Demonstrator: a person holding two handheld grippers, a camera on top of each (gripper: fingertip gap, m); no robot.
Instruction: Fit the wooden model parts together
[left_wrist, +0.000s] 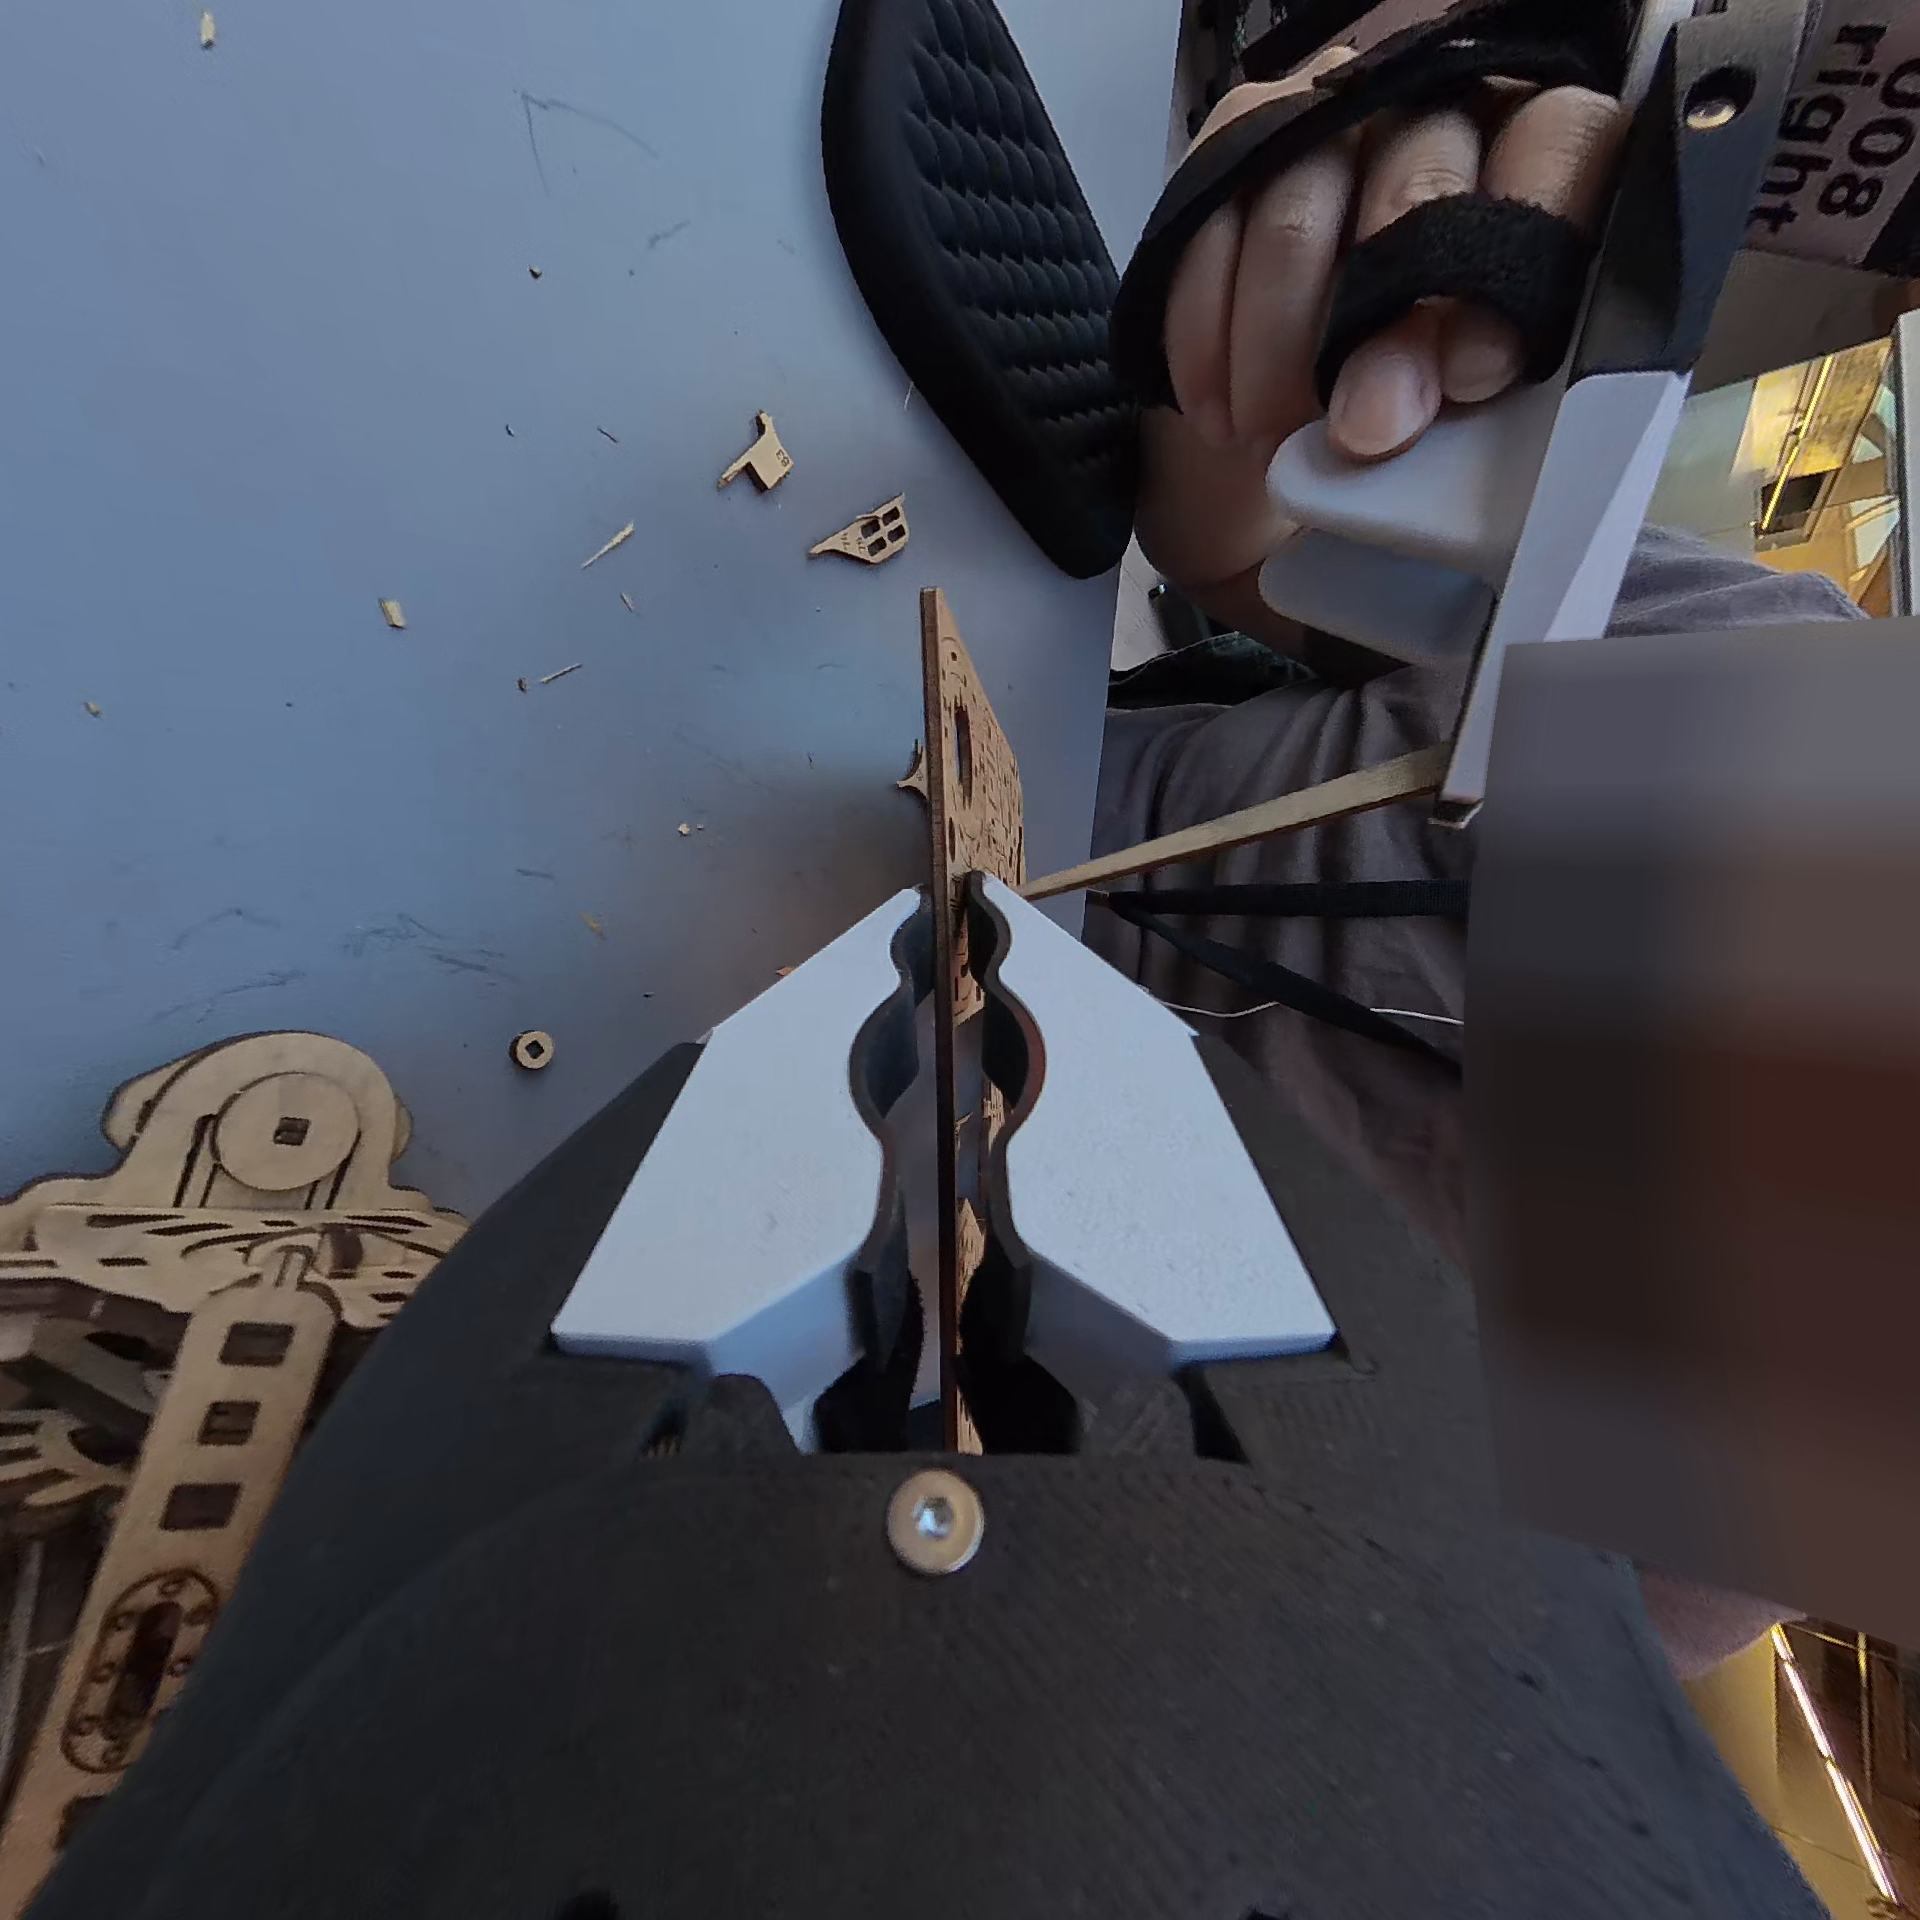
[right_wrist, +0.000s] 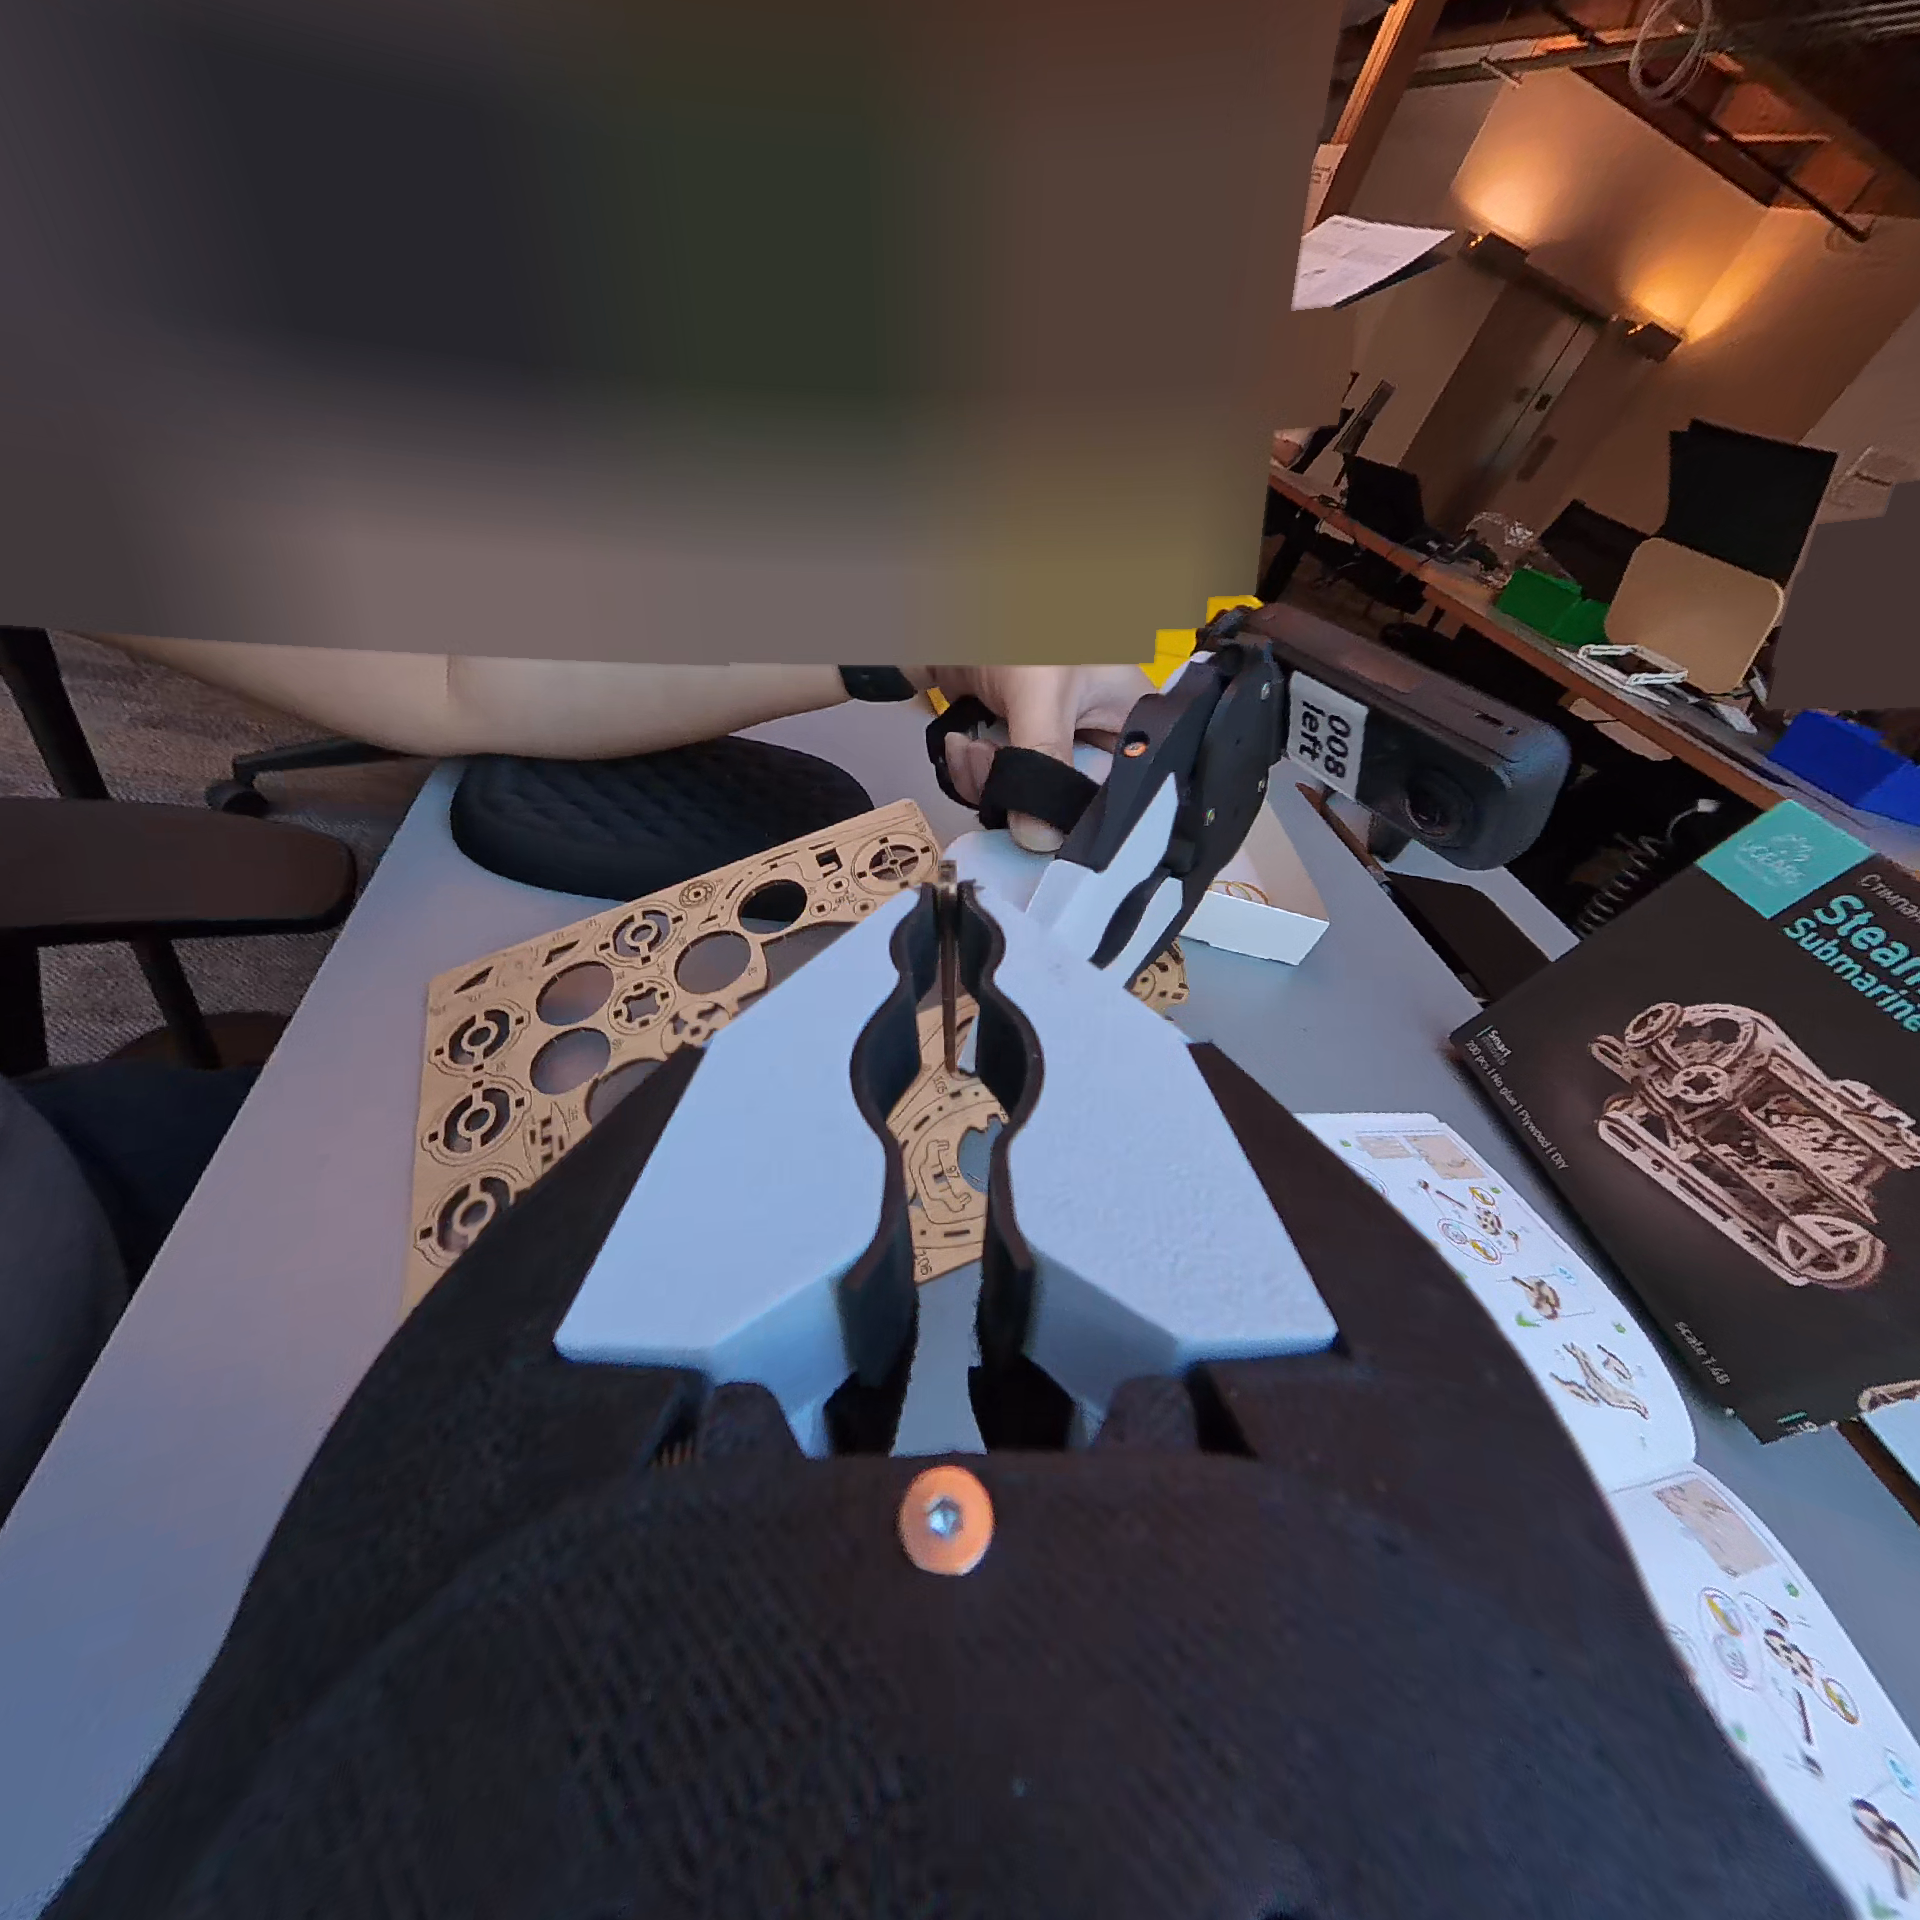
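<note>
In the left wrist view my left gripper (left_wrist: 948, 896) is shut on a flat engraved wooden plate (left_wrist: 977, 748), held edge-on and sticking out past the fingertips. My right gripper (left_wrist: 1455, 805), held by a hand at the upper right, grips a thin wooden stick (left_wrist: 1236, 836) whose free end meets the plate's right face just beyond my left fingertips. In the right wrist view my right gripper (right_wrist: 948, 896) is shut on that stick (right_wrist: 949, 987), seen end-on. The left gripper (right_wrist: 1127, 935) is just beyond it, with a bit of the plate (right_wrist: 1164, 987) showing below.
A partly built wooden model (left_wrist: 208, 1299) lies at the lower left on the grey table (left_wrist: 312, 520), with loose wooden bits (left_wrist: 758, 457) and a black wrist pad (left_wrist: 966, 260). A punched wooden sheet (right_wrist: 582, 1018), an instruction booklet (right_wrist: 1507, 1278), the kit box (right_wrist: 1714, 1091) and a white box (right_wrist: 1257, 920) lie around. The grippers' ends are close to 9 centimetres from one another.
</note>
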